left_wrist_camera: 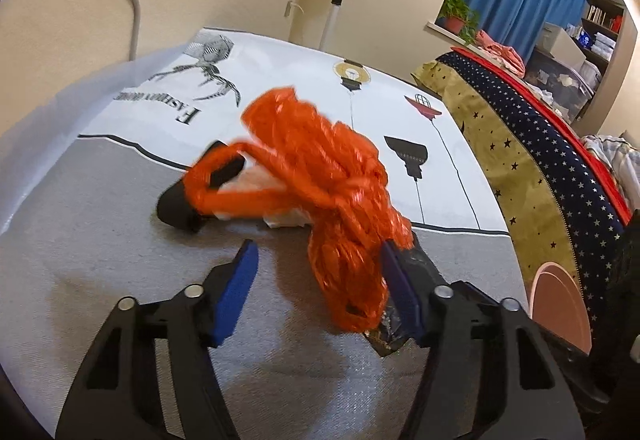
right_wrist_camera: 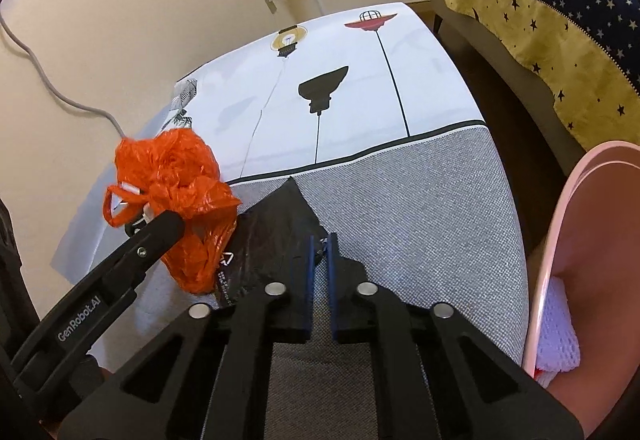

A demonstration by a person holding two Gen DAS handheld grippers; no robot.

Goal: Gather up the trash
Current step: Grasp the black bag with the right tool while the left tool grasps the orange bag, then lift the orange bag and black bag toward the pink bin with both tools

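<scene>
On the table (right_wrist_camera: 420,207) with its grey and lamp-printed cloth, a crumpled orange plastic bag (left_wrist_camera: 320,167) lies near the left edge. The left gripper (left_wrist_camera: 316,260) stands open, the bag's lower part between its blue pads, touching the right one. The right gripper (right_wrist_camera: 320,244) is pinched on a black wrapper (right_wrist_camera: 280,228) just beside the bag.

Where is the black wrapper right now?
On the grey part of the tablecloth, the black wrapper lies beside the orange plastic bag, its near edge pinched in the right claw.
</scene>
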